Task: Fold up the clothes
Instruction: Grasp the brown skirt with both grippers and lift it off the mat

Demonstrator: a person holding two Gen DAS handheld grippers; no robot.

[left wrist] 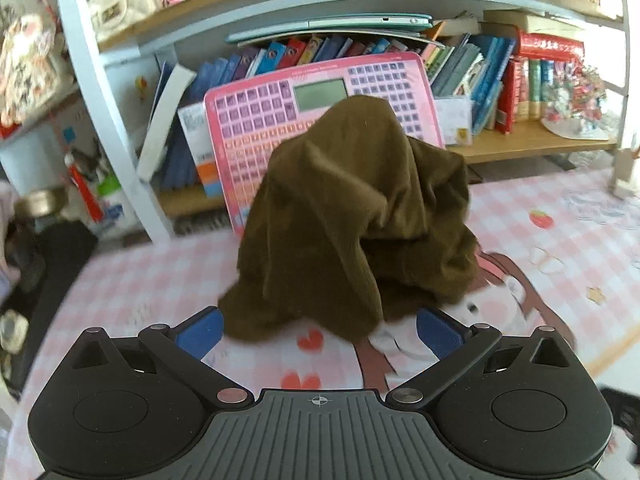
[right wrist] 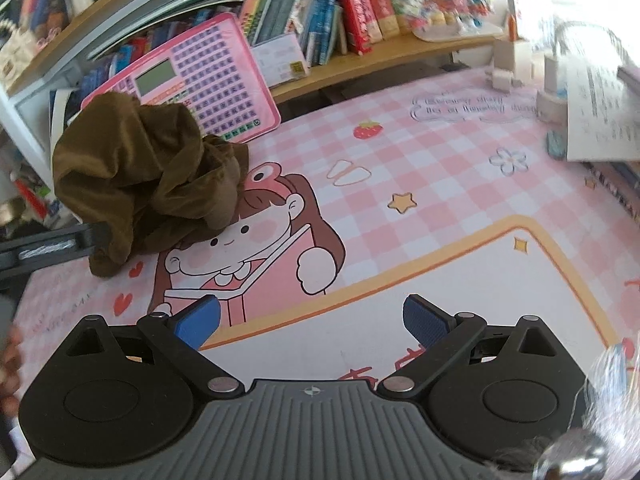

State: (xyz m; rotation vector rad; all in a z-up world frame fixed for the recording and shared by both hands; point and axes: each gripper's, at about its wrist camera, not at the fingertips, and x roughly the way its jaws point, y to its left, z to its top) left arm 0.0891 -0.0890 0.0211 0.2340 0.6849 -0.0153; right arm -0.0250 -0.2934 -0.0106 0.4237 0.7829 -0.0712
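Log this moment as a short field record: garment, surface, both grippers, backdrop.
garment: brown cloth, crumpled in a tall heap, not yet folded
surface: pink checked cartoon mat
left gripper: open, cloth hem lies between its fingers, not clamped
right gripper: open, holds nothing, apart from the cloth
backdrop: pink keyboard toy leaning on a bookshelf, behind the heap
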